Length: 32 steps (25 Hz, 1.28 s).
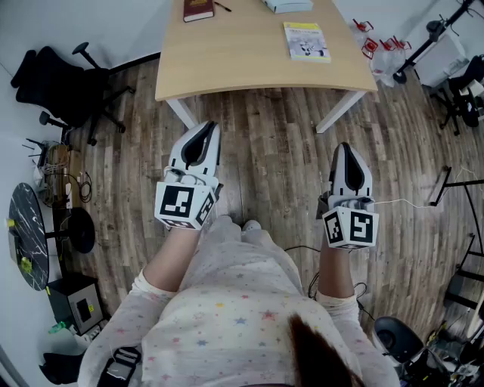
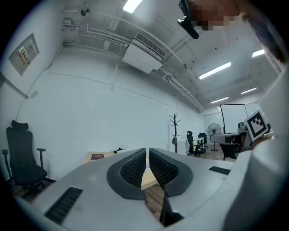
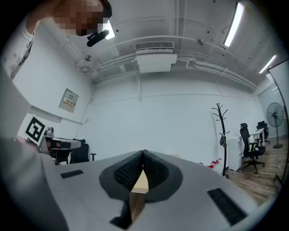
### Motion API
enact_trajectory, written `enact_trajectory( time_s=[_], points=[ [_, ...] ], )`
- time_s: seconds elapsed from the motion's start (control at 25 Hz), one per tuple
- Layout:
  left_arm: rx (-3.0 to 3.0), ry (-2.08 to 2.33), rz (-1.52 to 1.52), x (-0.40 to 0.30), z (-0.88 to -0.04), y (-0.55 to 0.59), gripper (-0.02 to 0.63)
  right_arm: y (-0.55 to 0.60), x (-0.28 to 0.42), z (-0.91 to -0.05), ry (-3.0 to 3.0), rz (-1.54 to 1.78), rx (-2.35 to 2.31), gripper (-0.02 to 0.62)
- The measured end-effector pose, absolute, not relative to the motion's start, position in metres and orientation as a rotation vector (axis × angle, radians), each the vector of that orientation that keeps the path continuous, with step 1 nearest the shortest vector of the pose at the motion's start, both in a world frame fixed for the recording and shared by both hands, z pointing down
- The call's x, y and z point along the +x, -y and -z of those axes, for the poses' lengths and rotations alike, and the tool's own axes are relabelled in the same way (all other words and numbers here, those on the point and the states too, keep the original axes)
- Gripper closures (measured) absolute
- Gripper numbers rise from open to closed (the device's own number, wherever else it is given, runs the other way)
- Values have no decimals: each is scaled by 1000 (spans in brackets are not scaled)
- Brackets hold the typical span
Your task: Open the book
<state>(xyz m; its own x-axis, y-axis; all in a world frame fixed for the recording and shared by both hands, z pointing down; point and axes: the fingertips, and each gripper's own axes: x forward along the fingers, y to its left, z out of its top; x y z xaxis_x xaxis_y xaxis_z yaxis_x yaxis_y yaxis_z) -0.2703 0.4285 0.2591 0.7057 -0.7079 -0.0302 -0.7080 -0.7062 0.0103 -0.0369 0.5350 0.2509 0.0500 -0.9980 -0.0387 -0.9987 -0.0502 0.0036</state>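
Three closed books lie flat on the pale wooden table [image 1: 249, 60], which fills the 12 o'clock part of the head view, and nothing there shows which one the task means.

The yellow-covered paperback book [image 1: 306, 41] sits at 1 o'clock near the table's right edge. Its long axis runs from 12 to 6 o'clock with a slight lean toward 11, and its cover faces up. There is dark print and a small picture on the cover, but it is too small to read.

The dark red hardback book [image 1: 198, 9] lies at 12 o'clock near the far left corner of the table. Its long axis also runs 12 to 6, and the frame's top edge cuts it off. One thin dark pen [image 1: 221, 6] lies just beside it at its 3 o'clock.

The third, a pale blue-white book [image 1: 287, 4], shows only its near edge at the top of the frame, so its direction cannot be judged.

Both tools are held over the wood-plank floor [image 1: 272, 159], well short of the table and pointing toward 12 o'clock.

The left white-and-black gripper [image 1: 206, 127] has its ribbed pads drawn together to a hairline slit, with nothing between them. The right white-and-black gripper [image 1: 344, 147] has its pads meeting at the tips, and it is also empty. Each carries one cube of black-and-white square markers.

One black office chair [image 1: 64, 83] stands at 10 o'clock. A few small red objects [image 1: 374, 44], possibly clips, lie by the table's right corner at 2 o'clock.
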Motion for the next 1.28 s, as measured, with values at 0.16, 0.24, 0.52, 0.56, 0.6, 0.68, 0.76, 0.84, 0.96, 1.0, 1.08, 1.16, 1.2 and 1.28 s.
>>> enact_trajectory(
  time_s=[0.16,0.24,0.52,0.56,0.6,0.68,0.76,0.84,0.96,1.0,1.08,1.16,1.2,1.28],
  points=[
    [-2890,-1206,-72,-272,-256,-434,575,-540,-41,-249,-2160,-56,-2254,592],
    [-2886,-1210,-78,-272,-254,-437,576,-543,-41,-247,-2155,-50,-2251,592],
    [-2886,-1258,-38,-271,-257,-438,558,-543,-37,-243,-2143,3,-2181,510],
    [-2890,-1269,-24,-271,-258,-437,510,-542,-37,-244,-2142,18,-2174,478],
    [-2894,-1278,-9,-271,-259,-435,461,-540,-37,-244,-2142,28,-2169,449],
    [-2899,-1291,16,-269,-261,-429,385,-534,-37,-246,-2148,54,-2162,385],
    [-2895,-1300,27,-268,-262,-424,364,-527,-38,-250,-2158,84,-2148,339],
    [-2894,-1301,26,-267,-263,-417,357,-519,-37,-253,-2160,100,-2144,315],
    [-2900,-1292,27,-261,-267,-402,357,-506,-33,-255,-2150,109,-2152,305],
    [-2904,-1289,24,-258,-268,-395,356,-500,-30,-257,-2148,111,-2155,304],
    [-2912,-1279,16,-250,-271,-379,356,-487,-25,-259,-2146,112,-2165,304],
    [-2925,-1260,9,-240,-272,-361,356,-472,-17,-260,-2141,118,-2179,304],
    [-2932,-1248,5,-234,-272,-351,356,-463,-13,-260,-2137,121,-2188,305],
    [-2940,-1229,3,-225,-271,-327,356,-441,-6,-258,-2128,117,-2202,304]
  ],
)
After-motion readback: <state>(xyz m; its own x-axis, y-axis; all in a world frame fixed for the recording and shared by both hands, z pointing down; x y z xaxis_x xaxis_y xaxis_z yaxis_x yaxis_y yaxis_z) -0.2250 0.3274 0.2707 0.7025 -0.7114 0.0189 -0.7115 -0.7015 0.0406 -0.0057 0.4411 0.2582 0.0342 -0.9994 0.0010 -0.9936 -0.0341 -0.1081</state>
